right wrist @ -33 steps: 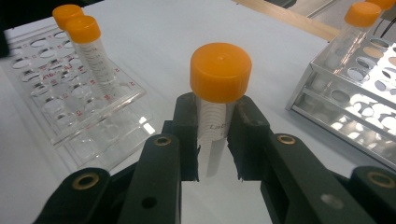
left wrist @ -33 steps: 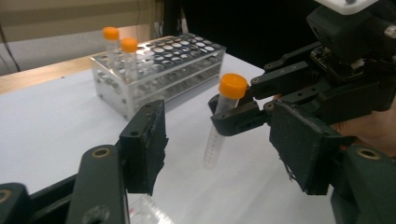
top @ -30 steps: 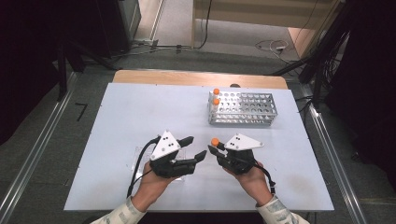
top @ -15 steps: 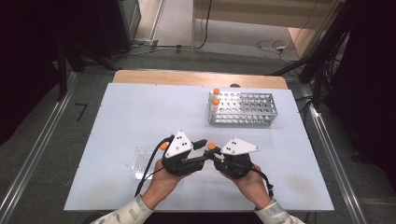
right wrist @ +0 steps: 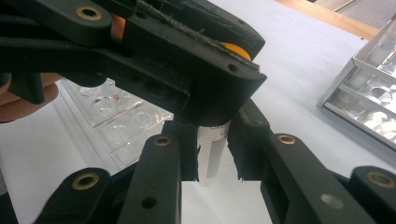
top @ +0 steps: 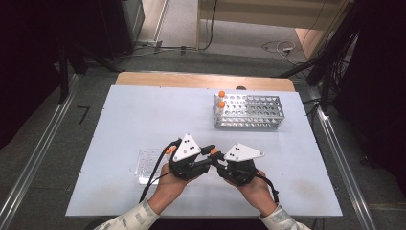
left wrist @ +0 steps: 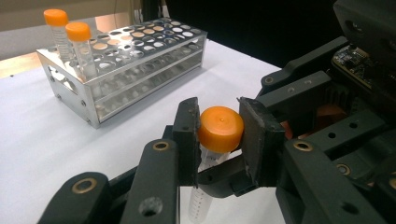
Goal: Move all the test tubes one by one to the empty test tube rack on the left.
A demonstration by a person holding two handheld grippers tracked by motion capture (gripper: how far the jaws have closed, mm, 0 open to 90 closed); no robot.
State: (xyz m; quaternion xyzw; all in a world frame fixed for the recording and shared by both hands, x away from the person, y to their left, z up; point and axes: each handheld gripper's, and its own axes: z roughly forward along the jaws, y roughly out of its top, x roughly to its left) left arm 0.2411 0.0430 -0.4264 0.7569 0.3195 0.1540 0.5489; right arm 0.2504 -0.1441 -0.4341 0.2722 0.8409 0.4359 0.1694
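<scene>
A clear tube [right wrist: 212,151] with an orange cap [left wrist: 220,128] stands upright between both grippers, low over the front middle of the table [top: 143,110]. My right gripper [right wrist: 212,156] is shut on the tube's body just under the cap. My left gripper [left wrist: 218,135] comes from the left; its jaws have just been closing and its pads now press on both sides of the orange cap. In the high view the left gripper [top: 210,154] and right gripper [top: 218,162] meet tip to tip at the cap [top: 214,152].
A metal tube rack [top: 249,111] stands at the back right, with two orange-capped tubes [top: 221,98] at its left end. A clear plastic well tray [top: 148,166] lies flat just left of my left hand.
The left gripper has come right up to the tube held by the right gripper, and its jaws have gone from wide apart to closed on the orange cap. The right gripper stayed put.
</scene>
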